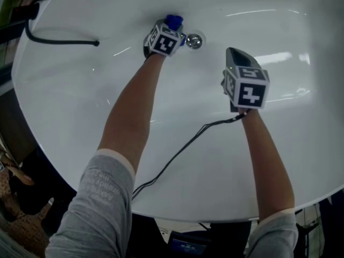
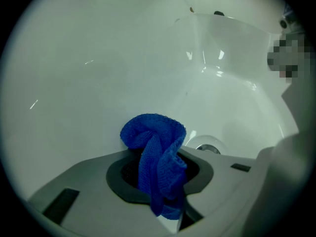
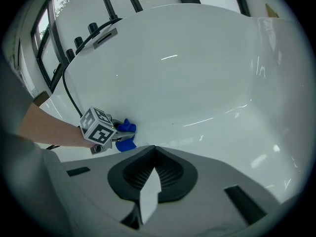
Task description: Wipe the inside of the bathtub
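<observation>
The white bathtub (image 1: 177, 160) fills the head view. My left gripper (image 1: 173, 30) reaches down to the tub floor and is shut on a bunched blue cloth (image 1: 173, 21), which lies just left of the chrome drain (image 1: 194, 41). In the left gripper view the blue cloth (image 2: 153, 135) hangs folded between the dark pads (image 2: 123, 181), with the drain (image 2: 208, 147) just beyond. My right gripper (image 1: 235, 54) hovers to the right of the drain, shut with nothing in it. The right gripper view shows my left gripper (image 3: 120, 135) and the cloth (image 3: 126, 136) against the tub wall (image 3: 187, 78).
A black hose (image 1: 59, 41) lies over the tub's far left slope. A thin black cable (image 1: 177, 157) trails from the right gripper across the near wall and over the rim. Dark rails (image 3: 79, 38) stand behind the tub's left edge.
</observation>
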